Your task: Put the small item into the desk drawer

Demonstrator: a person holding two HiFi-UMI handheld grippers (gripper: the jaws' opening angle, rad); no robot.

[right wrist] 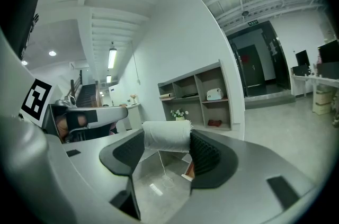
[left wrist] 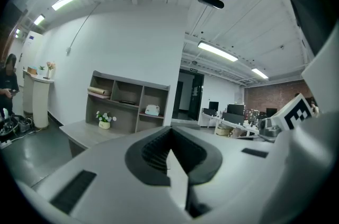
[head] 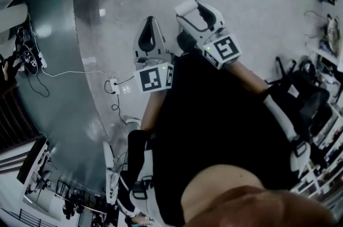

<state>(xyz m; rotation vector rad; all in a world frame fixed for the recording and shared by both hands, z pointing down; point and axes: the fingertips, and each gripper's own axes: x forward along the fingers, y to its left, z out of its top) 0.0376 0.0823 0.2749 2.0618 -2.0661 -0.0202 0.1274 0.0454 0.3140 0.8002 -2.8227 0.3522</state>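
Your right tool (right wrist: 168, 151) clamps the roll (right wrist: 167, 135) by its ends, probably for safe carrying. Your left tool (left wrist: 170, 157) is closed and empty.

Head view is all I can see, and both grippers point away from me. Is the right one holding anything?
Observer: Yes. In the right gripper view, the right gripper is shut on a small white roll, and a thin thread hangs from the roll.
Operator: And the left one?
Observer: The left gripper has its jaws together, with nothing between them.
Operator: Any desk ahead?
Observer: The left gripper view shows a grey desk with an open shelf unit at its back. I can't make out a drawer from here.
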